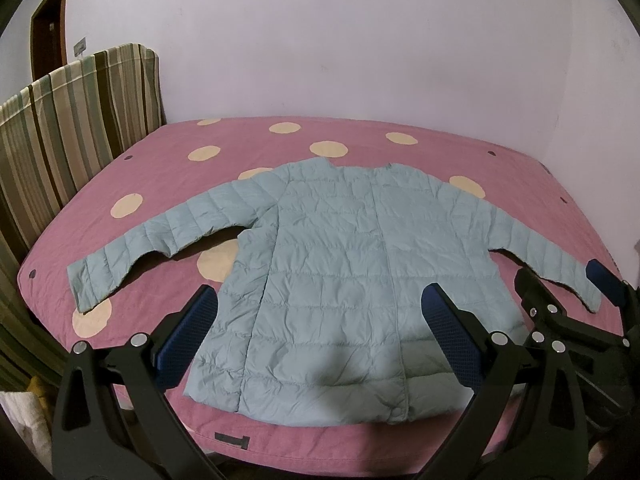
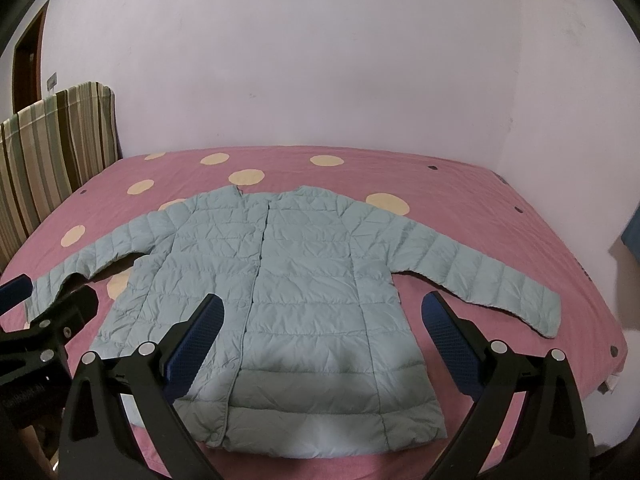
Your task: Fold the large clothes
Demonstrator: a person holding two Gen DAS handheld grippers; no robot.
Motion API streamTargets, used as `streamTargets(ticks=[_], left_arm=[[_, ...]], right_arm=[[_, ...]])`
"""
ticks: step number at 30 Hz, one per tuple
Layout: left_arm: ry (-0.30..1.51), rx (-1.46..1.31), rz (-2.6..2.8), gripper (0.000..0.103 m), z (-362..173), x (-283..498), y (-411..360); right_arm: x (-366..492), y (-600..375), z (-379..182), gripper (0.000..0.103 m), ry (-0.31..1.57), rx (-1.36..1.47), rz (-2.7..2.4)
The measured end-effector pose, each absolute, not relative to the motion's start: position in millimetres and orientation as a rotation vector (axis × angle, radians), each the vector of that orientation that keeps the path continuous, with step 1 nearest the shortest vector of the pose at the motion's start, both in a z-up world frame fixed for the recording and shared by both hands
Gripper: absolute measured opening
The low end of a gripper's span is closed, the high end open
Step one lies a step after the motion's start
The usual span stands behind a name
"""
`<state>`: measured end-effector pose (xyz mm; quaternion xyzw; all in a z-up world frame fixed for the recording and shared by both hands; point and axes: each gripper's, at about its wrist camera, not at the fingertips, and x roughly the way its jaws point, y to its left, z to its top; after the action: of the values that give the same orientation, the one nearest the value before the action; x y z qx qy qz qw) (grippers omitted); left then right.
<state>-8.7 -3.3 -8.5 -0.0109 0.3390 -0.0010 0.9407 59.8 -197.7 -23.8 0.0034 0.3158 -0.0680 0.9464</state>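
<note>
A pale blue quilted jacket (image 1: 340, 264) (image 2: 288, 280) lies flat and front-up on the pink bed, both sleeves spread out to the sides, hem toward me. My left gripper (image 1: 320, 304) hovers open above the hem area, its blue-padded fingers wide apart with nothing between them. My right gripper (image 2: 322, 308) is likewise open over the lower part of the jacket. In the left wrist view the right gripper (image 1: 560, 284) shows at the right edge near the sleeve cuff; in the right wrist view the left gripper (image 2: 52, 292) shows at the left by the other cuff.
The bed has a pink cover (image 1: 168, 168) with cream dots. A striped headboard cushion (image 1: 64, 128) stands at the left, a brown door (image 1: 48, 28) behind it. Plain pale walls close the far side and right. The bed's front edge (image 1: 320, 448) is just below the hem.
</note>
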Motion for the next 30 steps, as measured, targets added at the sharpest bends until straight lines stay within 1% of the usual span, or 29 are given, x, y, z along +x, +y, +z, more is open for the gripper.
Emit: streamTargets(ticks=[9, 30], left_arm=[[0.705, -0.028, -0.005, 0.101, -18, -15, -3], [0.721, -0.029, -0.011, 0.101, -21, -10, -5]], right_arm=[[60, -197, -27, 0.098, 0.656, 0.001, -0.129], [67, -193, -37, 0.098, 0.671, 0.006, -0.124]])
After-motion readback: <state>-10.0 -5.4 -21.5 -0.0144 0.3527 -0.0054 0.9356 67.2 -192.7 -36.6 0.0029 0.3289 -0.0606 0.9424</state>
